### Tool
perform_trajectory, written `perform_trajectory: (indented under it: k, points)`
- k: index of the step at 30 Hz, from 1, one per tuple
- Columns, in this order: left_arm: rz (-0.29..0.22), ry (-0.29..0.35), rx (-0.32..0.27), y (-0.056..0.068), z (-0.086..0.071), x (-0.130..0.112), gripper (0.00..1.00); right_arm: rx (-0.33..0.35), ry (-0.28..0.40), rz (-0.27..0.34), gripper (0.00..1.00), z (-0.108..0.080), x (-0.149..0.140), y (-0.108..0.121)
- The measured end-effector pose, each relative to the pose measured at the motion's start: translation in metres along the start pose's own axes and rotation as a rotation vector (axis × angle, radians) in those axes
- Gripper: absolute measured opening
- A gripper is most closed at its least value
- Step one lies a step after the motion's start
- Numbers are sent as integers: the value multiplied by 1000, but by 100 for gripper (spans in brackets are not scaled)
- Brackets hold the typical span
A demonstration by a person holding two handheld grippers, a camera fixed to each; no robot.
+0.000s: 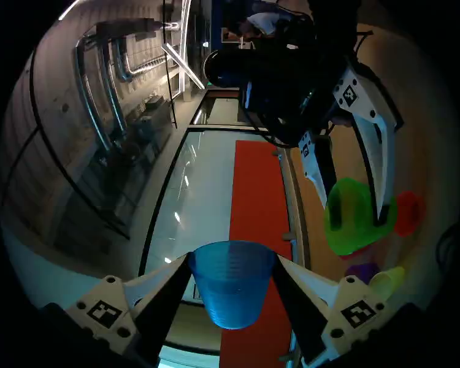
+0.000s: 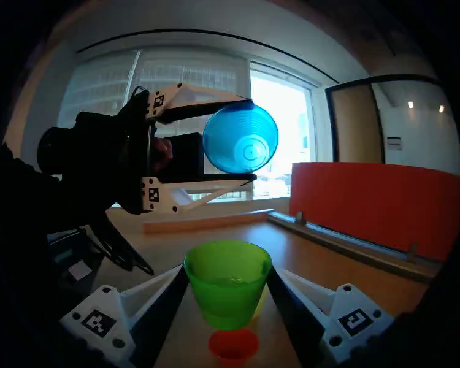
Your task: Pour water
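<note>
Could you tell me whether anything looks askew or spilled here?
The blue cup in the left gripper lies on its side in the air, base toward the right gripper, which holds the green cup upright. The table looks dry.

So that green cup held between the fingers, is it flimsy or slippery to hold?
Probably light and a bit bendy: the green cup looks like thin, see-through plastic, so a hard squeeze from the right gripper might flex it. Its sides look smooth, so it may be slippery, though the widening toward the rim should resist sliding down.
</note>
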State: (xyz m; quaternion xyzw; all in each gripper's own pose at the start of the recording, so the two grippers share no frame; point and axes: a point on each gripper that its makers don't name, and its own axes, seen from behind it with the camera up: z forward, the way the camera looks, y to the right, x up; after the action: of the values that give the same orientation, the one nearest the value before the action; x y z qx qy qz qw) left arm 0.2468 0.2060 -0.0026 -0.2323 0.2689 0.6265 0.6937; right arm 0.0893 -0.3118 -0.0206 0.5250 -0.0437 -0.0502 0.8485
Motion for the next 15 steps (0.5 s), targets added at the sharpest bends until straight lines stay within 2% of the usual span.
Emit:
perform_trajectory:
  k: [6, 15]
  points:
    - [-105, -7, -8, 5, 0, -6, 89, -6, 5, -1, 90, -3, 3, 2]
    - [-308, -10, -35, 18, 1, -10, 89, -7, 3, -12, 90, -5, 3, -1]
